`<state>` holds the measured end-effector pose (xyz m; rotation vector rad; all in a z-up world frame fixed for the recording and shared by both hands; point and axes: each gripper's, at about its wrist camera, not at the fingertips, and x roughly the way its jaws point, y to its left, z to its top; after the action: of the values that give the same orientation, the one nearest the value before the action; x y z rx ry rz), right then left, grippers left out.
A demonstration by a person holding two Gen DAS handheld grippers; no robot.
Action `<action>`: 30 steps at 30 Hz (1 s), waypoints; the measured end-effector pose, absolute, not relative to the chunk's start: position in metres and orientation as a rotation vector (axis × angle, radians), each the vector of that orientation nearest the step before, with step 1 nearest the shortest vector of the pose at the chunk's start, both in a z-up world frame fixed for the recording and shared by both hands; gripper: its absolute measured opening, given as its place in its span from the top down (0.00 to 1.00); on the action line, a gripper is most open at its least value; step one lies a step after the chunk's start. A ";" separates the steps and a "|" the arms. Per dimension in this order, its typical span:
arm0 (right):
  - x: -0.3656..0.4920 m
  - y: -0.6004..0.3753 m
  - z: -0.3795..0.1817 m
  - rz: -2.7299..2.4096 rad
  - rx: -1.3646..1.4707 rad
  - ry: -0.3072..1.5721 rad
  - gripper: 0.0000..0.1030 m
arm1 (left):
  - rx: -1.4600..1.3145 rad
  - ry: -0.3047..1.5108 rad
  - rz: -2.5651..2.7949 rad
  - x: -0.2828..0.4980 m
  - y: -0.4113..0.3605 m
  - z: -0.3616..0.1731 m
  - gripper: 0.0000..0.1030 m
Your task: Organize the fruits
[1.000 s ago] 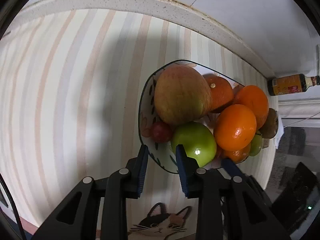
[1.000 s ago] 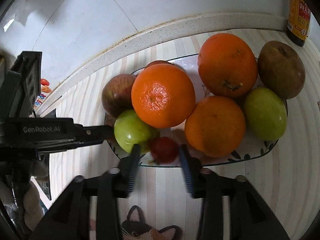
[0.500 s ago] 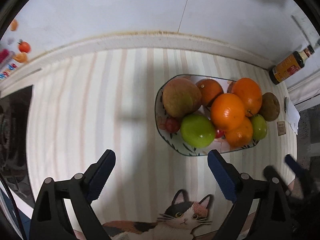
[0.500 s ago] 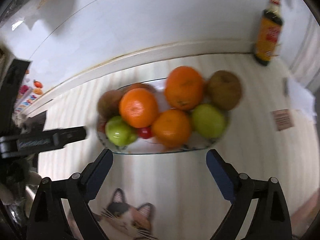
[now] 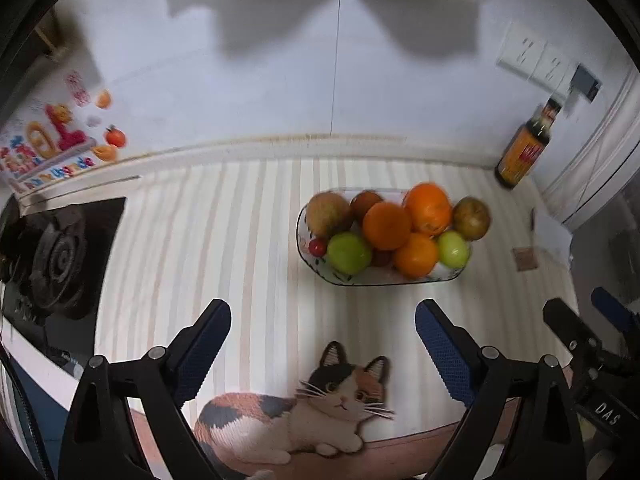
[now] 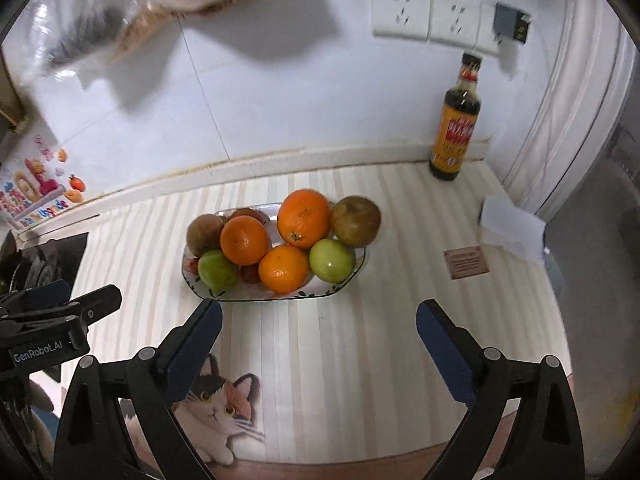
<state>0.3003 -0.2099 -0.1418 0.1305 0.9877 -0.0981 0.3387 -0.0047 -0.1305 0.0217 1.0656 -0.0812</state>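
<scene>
An oval patterned plate on the striped mat holds three oranges, two green apples, brownish fruits and a small red fruit. In the left wrist view the same plate lies beyond my left gripper, which hangs above the mat, open and empty. My right gripper hovers before the plate's near rim; its jaws are opening, with nothing between them. Each gripper shows at the edge of the other's view, the left and the right.
A dark sauce bottle stands at the back right by the wall. A gas burner sits at the left. White paper and a small brown card lie at the right. A cat picture marks the mat's near edge.
Both grippers went from nearly shut beside the plate to wide open. Both rose and drew back, so the plate now looks smaller and farther off.
</scene>
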 end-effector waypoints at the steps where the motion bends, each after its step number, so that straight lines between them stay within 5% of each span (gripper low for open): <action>1: 0.293 -0.212 -0.134 -0.090 0.127 0.974 0.03 | 0.017 1.046 -0.074 0.331 -0.006 -0.124 0.08; 30: 0.102 -0.236 -0.003 0.047 0.045 0.792 0.03 | -0.020 0.812 0.005 0.130 -0.026 -0.022 0.08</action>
<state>0.1020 -0.2362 -0.0027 0.0447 0.7917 0.0466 0.1297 -0.0261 -0.0217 -0.0201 0.8118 0.0049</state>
